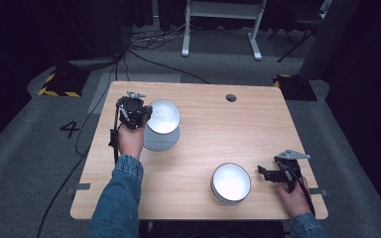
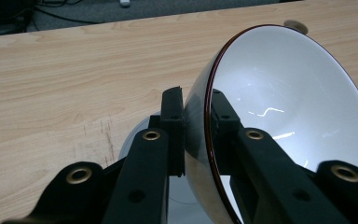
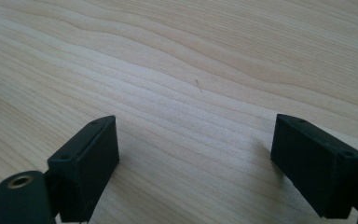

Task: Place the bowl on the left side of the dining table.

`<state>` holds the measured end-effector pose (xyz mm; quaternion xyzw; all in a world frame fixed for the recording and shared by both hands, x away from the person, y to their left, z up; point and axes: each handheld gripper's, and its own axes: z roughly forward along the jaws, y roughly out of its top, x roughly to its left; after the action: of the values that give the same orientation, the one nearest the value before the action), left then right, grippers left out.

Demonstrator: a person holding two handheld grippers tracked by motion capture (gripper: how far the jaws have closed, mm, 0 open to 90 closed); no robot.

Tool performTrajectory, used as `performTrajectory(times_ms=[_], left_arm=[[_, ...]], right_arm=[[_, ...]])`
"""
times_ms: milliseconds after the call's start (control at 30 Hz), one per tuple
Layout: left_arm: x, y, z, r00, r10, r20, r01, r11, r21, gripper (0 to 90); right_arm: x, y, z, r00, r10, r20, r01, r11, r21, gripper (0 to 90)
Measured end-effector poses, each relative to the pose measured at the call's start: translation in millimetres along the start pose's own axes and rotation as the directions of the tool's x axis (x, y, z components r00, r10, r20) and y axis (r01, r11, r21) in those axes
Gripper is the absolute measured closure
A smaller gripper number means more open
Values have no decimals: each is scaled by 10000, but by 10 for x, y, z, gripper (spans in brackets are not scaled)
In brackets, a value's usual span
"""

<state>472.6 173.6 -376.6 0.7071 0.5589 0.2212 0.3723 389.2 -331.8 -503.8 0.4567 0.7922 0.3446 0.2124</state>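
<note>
Two bowls were noted on the wooden table (image 1: 198,144). The raised bowl (image 1: 162,116) was found tilted, lifted off the surface, its rim pinched by the left gripper (image 1: 138,113): one finger (image 2: 173,122) lay against the outer wall and the other inside. A grey saucer-like disc (image 1: 161,140) was seen directly beneath the fingers. The ware was judged glazed ceramic: rigid, slick, moderately heavy and breakable, so a thin rim hold was considered liable to slip or swivel; a deeper bite on the wall was advised. The right gripper (image 1: 270,173) was observed resting low with fingers (image 3: 86,161) spread wide over bare wood, nothing between them. The second bowl (image 1: 230,183) stood upright just beyond those fingertips. No obstruction was recorded between the two grippers.
</note>
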Motion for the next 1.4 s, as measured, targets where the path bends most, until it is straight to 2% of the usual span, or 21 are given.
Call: performTrajectory(times_ms=[400,600,767,833,900,1000,1033,1133,1200,1267,1300,1400], left_arm=[[121,-75,254,9987,-485,-166,494,9968,629,798],[175,-108,370,9957,-921,9,917,9923,830,795],[188,-123,438,9961,-872,-107,878,9896,1142,795],[201,-136,476,9949,-998,-165,1011,9877,1196,795],[223,-146,500,9956,-910,-237,933,9873,1286,795],[239,-166,538,9940,-1071,-239,1093,9849,1344,794],[240,-175,553,9920,-1248,-172,1260,9825,1372,794],[277,-197,590,9928,-1174,-250,1198,9819,1465,794],[279,-213,620,9912,-1302,-245,1325,9790,1549,793],[291,-224,636,9926,-1189,-236,1212,9792,1627,793],[285,-230,646,9908,-1339,-171,1349,9770,1653,793],[303,-238,664,9920,-1241,-230,1262,9784,1636,793]], right_arm=[[1,0,0,10000,3,2,-3,10000,-1,153],[1,-1,1,10000,5,-4,-5,10000,-22,153],[1,-1,1,10000,2,-2,-2,10000,-16,153],[1,-1,1,10000,2,-3,-2,10000,-20,153],[1,-1,1,10000,3,0,-3,10000,-20,153],[1,-1,1,10000,3,-1,-3,10000,-19,153],[1,-1,1,10000,1,1,-1,10000,-20,153],[6,-2,1,10000,40,37,-40,10000,-30,153],[5,-3,1,10000,36,37,-35,10000,-32,154],[6,-3,1,10000,41,37,-40,10000,-29,153],[5,-3,1,10000,35,39,-35,10000,-32,153],[6,-3,1,10000,38,37,-38,10000,-31,154]])
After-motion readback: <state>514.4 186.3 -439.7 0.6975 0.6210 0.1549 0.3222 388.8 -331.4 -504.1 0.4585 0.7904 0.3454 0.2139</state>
